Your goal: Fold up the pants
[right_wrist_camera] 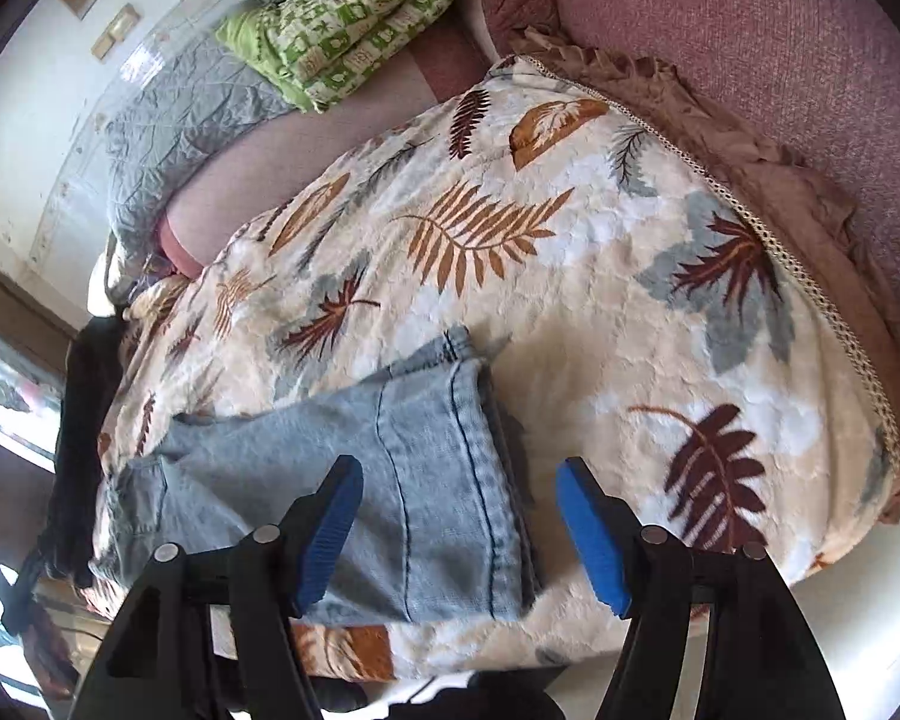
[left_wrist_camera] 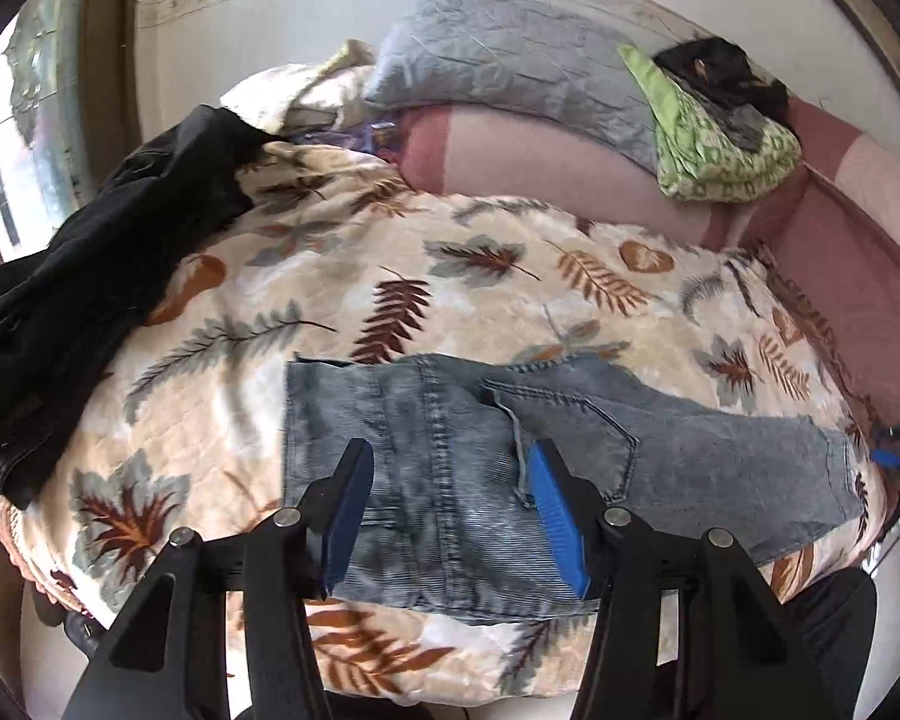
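Light blue-grey jeans (left_wrist_camera: 462,456) lie folded flat on a leaf-print blanket (left_wrist_camera: 390,276), with a back pocket facing up. My left gripper (left_wrist_camera: 450,474) is open and empty, hovering just above the waist end of the jeans. In the right wrist view the other end of the jeans (right_wrist_camera: 390,480), with stacked hems, lies on the same blanket (right_wrist_camera: 570,276). My right gripper (right_wrist_camera: 459,495) is open and empty, above the hem edge. The right gripper also shows small at the far right of the left wrist view (left_wrist_camera: 894,450).
A black garment (left_wrist_camera: 90,276) is piled on the blanket's left side. A grey pillow (left_wrist_camera: 510,66), a green patterned cloth (left_wrist_camera: 720,150) and a dark item (left_wrist_camera: 720,72) lie at the back on a pink sofa (right_wrist_camera: 750,48). A window (left_wrist_camera: 24,138) is at the left.
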Tool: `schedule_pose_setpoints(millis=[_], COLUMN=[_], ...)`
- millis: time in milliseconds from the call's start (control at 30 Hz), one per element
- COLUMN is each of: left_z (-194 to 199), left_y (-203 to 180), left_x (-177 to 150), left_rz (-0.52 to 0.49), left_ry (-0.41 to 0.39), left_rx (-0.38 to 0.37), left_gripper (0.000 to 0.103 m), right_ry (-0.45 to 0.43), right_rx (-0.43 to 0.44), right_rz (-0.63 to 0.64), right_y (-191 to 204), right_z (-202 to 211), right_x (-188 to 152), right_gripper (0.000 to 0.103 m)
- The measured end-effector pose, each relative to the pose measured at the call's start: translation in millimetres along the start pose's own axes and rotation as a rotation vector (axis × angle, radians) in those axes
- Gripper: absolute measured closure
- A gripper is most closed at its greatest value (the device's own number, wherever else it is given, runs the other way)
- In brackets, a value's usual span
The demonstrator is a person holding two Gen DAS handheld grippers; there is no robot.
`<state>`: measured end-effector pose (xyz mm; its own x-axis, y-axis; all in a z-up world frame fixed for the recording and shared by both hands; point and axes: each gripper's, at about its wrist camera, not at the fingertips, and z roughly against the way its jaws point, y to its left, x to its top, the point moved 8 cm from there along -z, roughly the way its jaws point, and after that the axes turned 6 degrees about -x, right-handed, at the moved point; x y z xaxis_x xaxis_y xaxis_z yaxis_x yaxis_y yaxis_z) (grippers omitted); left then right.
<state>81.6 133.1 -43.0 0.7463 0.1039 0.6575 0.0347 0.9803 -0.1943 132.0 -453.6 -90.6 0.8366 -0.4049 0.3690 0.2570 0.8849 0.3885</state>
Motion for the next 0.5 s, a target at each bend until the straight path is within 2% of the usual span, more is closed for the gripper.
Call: schedule_pose_setpoints(millis=[67, 133, 167, 200, 233, 300, 367, 433, 500], left_z=[-32, -62, -76, -87, -91, -88, -87, -88, -89], left_y=[-15, -18, -15, -10, -8, -4, -1, -1, -1], left_x=[-15, -39, -53, -65, -72, -74, -74, -73, -73], left_rz=[-0.042, -0.062, -0.067, -0.073, -0.075, -0.062, -0.043, -0.040, -0.050], left_ry=[0.074, 0.165, 0.222, 0.259, 0.253, 0.220, 0.227, 0.235, 0.233], left_rx=[-0.005, 0.023, 0.046, 0.068, 0.064, 0.032, 0.003, -0.010, -0.009], left_gripper=[0.048, 0.048, 0.048, 0.048, 0.046, 0.044, 0.043, 0.043, 0.042], right_ry=[0.066, 0.124, 0.181, 0.225, 0.252, 0.282, 0.221, 0.087, -0.037], right_rx=[0.038, 0.020, 0.014, -0.003, -0.028, -0.066, -0.122, -0.166, -0.167], right_rz=[-0.062, -0.084, -0.076, -0.059, -0.031, 0.049, 0.157, 0.231, 0.266], right_y=[-1, -3, -1, 1, 3, 13, 27, 44, 58], right_z=[-25, -46, -60, -72, -80, -89, -82, -62, -44], right_x=[18, 28, 28, 26, 22, 16, 21, 36, 49], right_gripper=[0.032, 0.033, 0.033, 0.041, 0.057, 0.079, 0.082, 0.098, 0.098])
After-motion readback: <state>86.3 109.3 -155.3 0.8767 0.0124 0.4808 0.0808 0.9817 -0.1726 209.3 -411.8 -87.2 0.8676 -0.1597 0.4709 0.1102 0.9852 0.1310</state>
